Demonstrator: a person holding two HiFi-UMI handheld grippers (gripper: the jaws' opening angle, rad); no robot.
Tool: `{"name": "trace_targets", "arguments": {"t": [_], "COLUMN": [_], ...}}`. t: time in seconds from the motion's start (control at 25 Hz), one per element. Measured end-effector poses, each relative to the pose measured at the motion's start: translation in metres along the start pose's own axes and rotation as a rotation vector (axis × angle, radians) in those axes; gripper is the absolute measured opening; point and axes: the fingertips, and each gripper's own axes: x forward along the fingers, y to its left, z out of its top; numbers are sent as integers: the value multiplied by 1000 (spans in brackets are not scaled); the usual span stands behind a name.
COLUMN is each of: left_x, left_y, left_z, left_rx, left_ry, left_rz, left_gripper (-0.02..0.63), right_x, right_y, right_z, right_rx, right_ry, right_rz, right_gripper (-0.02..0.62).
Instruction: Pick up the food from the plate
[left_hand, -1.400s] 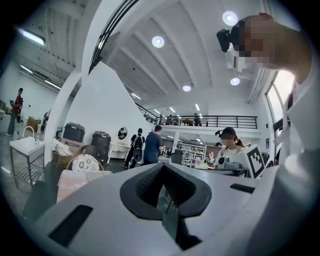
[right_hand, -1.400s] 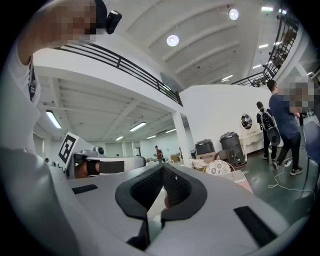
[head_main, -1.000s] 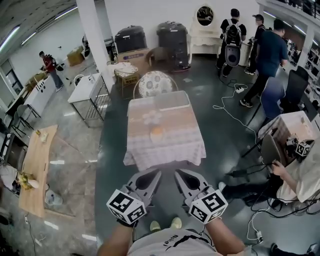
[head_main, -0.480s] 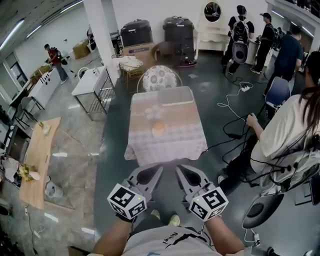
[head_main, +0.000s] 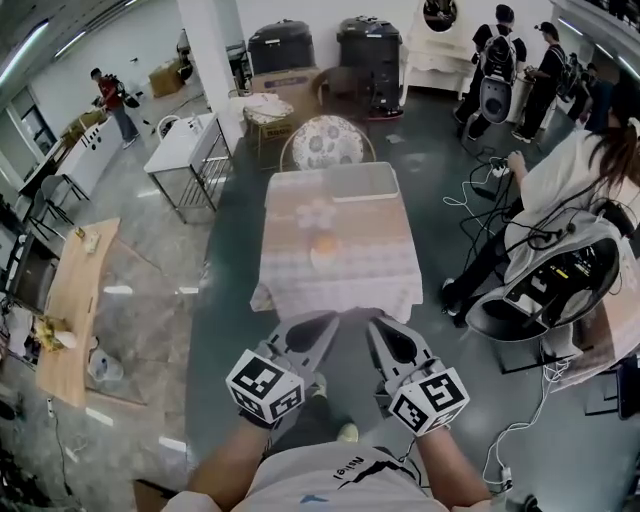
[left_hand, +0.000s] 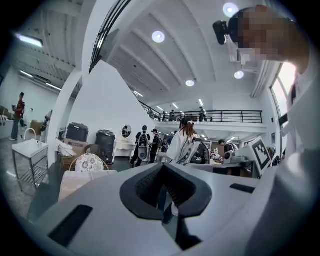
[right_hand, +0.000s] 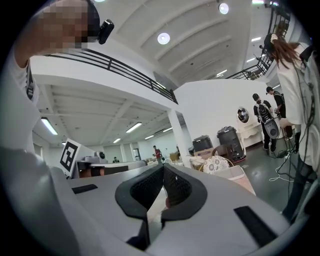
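Note:
A table with a pale checked cloth stands ahead of me on the dark floor. Near its front middle lies a small round orange piece of food on a white plate. Both grippers hang in front of my body, short of the table's front edge. My left gripper is shut with nothing in it; in the left gripper view its jaws meet at the tips. My right gripper is likewise shut and empty, its jaws touching in the right gripper view.
A clear tray and a flowered plate lie farther back on the table, with a round-backed chair behind. A seated person with equipment is close on the right. A wooden table stands at left.
I have moved closer to the table, which now sits lower and nearer in the head view. The seated person on the right has come into view. Both grippers stay shut.

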Motion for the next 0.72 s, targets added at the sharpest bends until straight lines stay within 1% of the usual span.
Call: {"name": "trace_targets", "arguments": {"t": [0.24,0.4,0.56,0.72], "left_x": [51,69,93,112], "left_y": [61,105,150,187], "left_z": [-5,-2,4,-9], "left_rx": [-6,-10,1,7], "left_ry": [17,30,42,65], "left_rz": [-13,-16,-31,-56], "left_gripper": [5,5,5,5], "right_x": [61,101,141,172], "right_y": [-47,-62,-80,-97], "right_z": [-5,-8,-1,-10], "right_rx": [13,29,42,50], "right_ry": [28,52,52,60], "right_rz": [-27,-55,-92,-131], "right_gripper": [15,15,15,15]}}
